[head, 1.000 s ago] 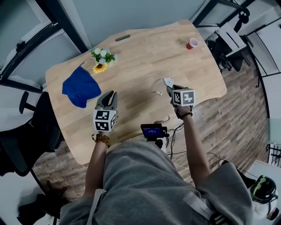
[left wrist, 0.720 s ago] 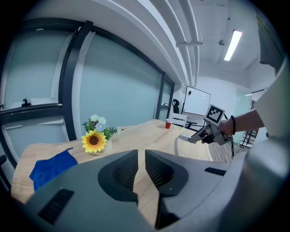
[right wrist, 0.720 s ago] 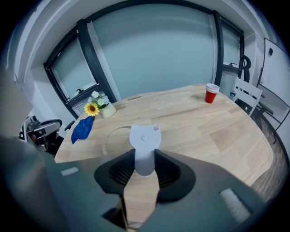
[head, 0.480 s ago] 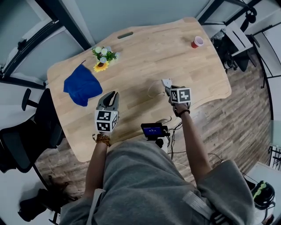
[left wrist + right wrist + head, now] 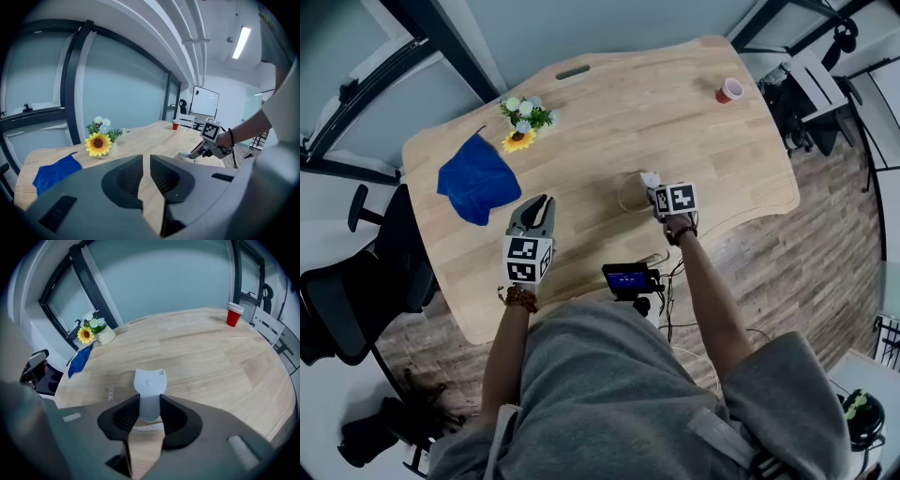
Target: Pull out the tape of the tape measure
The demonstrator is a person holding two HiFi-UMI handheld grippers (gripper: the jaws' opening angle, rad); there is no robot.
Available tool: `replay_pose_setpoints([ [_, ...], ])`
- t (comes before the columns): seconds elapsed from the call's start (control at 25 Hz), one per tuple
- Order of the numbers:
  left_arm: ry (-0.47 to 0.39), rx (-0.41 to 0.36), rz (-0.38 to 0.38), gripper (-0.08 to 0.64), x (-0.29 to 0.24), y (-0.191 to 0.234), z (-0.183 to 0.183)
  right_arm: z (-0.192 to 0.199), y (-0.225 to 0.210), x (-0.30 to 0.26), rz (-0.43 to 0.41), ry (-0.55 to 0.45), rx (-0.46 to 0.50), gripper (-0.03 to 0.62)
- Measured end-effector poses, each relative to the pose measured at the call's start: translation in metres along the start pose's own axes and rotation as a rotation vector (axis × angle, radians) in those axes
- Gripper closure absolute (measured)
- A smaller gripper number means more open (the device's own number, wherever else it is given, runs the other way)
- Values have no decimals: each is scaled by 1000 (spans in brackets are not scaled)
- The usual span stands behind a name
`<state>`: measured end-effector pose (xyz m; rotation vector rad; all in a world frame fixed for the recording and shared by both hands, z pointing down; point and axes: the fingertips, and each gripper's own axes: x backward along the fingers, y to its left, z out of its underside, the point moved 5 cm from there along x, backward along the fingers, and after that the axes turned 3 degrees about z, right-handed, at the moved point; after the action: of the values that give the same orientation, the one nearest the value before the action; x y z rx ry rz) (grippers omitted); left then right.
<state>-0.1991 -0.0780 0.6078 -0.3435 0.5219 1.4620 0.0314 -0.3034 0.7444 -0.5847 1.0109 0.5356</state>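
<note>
White tape measure [image 5: 149,380] clamped in my right gripper [image 5: 149,401]. Its tape [image 5: 111,388] trails left, toward my empty, barely parted left gripper [image 5: 146,159].

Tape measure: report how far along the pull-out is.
Done: the right gripper is clamped on the white tape measure, and a short length of tape already lies curved on the table. In hand: that grip on the case. Left to do: the left gripper is empty, its jaws barely apart, away from the tape, so most of the pull likely remains.
</note>
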Motion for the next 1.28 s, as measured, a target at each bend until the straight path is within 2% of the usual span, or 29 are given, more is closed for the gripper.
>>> replay_pose_setpoints([
  [0.16, 2, 4, -2, 520, 0, 0, 3, 8, 5, -18, 8, 42, 13, 449],
  [0.36, 19, 12, -5, 520, -2, -1, 9, 6, 14, -28, -2, 35, -36, 448],
  [0.56, 0, 11, 1, 520, -2, -4, 5, 8, 21, -33, -25, 16, -45, 448],
  [0.84, -18, 8, 16, 520, 0, -7, 6, 19, 20, -32, 44, 4, -20, 437],
  [0.96, -32, 10, 17, 520, 3, -7, 4, 20, 22, -24, 13, -22, -37, 405],
  [1.28, -70, -23, 69, 520, -3, -24, -10, 2, 16, 19, 21, -148, -52, 406],
])
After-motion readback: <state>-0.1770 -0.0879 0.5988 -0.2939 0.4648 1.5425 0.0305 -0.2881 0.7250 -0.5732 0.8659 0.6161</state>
